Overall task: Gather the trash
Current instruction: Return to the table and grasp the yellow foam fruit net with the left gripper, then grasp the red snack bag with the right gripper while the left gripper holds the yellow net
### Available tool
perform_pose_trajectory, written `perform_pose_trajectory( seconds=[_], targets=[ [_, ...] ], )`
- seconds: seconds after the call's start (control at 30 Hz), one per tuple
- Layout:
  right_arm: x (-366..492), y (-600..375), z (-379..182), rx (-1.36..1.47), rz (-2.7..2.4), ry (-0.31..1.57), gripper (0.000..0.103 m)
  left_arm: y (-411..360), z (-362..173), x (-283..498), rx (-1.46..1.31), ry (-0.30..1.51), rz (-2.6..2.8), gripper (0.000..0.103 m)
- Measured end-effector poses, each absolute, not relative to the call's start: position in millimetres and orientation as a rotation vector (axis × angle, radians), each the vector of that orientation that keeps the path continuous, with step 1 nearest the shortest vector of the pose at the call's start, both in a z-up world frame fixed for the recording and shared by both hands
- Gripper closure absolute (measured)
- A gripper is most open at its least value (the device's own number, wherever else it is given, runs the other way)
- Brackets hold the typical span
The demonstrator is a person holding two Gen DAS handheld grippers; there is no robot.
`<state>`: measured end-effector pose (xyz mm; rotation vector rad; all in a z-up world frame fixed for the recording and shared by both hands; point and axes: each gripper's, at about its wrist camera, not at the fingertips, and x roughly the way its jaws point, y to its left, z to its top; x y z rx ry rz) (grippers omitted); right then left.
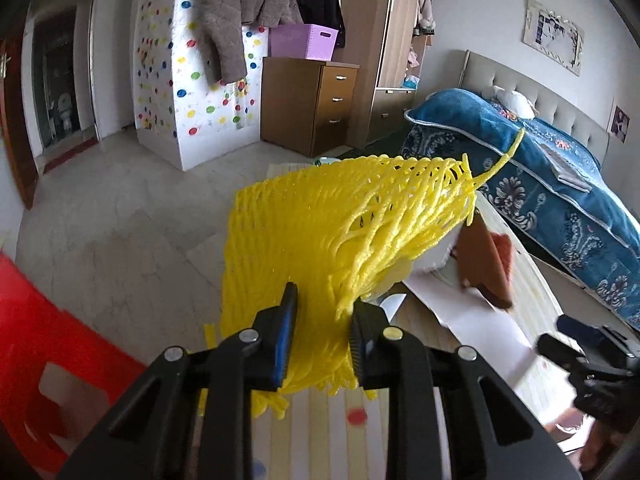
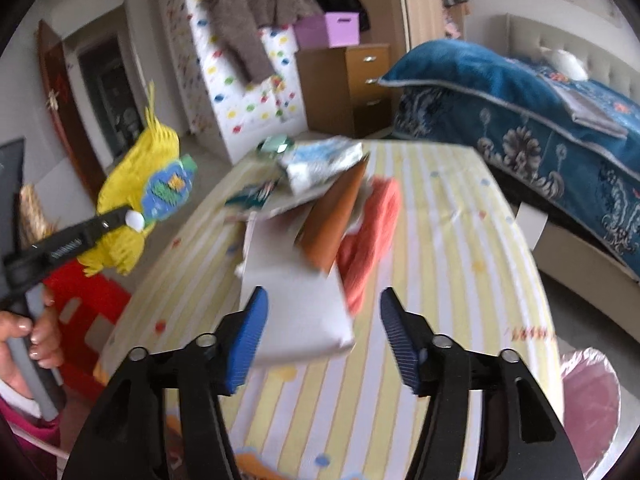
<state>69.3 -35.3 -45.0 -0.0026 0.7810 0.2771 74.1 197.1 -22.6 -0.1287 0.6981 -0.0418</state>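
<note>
A yellow foam net sleeve (image 1: pixel 340 232) hangs off the table edge with my left gripper (image 1: pixel 322 328) shut on its lower part. In the right wrist view the same net (image 2: pixel 128 160) carries a blue-green label and is held out at the far left above the floor. My right gripper (image 2: pixel 324 320) stands open over a white sheet of paper (image 2: pixel 296 300) on the striped table (image 2: pixel 460 240), with nothing gripped. Beyond the paper lie a brown cardboard piece (image 2: pixel 336 224), an orange cloth (image 2: pixel 372 232), a blue-white wrapper (image 2: pixel 320 160) and a dark green wrapper (image 2: pixel 252 194).
A red plastic stool (image 1: pixel 40 360) stands on the floor left of the table. A bed with a blue blanket (image 2: pixel 520 112) runs along the table's right side. A pink plastic bag (image 2: pixel 588 400) sits low at the right. A wooden drawer cabinet (image 1: pixel 308 100) stands behind.
</note>
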Motion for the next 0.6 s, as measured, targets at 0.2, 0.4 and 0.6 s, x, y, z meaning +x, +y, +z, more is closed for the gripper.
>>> perform_pose_trajectory(
  seconds=[0.2, 0.4, 0.6],
  targets=[
    [57, -14, -57, -0.076, 0.308, 0.799, 0.034, 192, -32, 55, -0.162, 0.727, -0.059, 0.081],
    [58, 6, -70, -0.156, 0.311, 0.800, 0.023, 187, -35, 54, -0.168, 0.731, -0.075, 0.081],
    [73, 17, -81, -0.201, 0.288, 0.815, 0.020, 191, -45, 63, -0.185, 0.746, -0.084, 0.081]
  ],
)
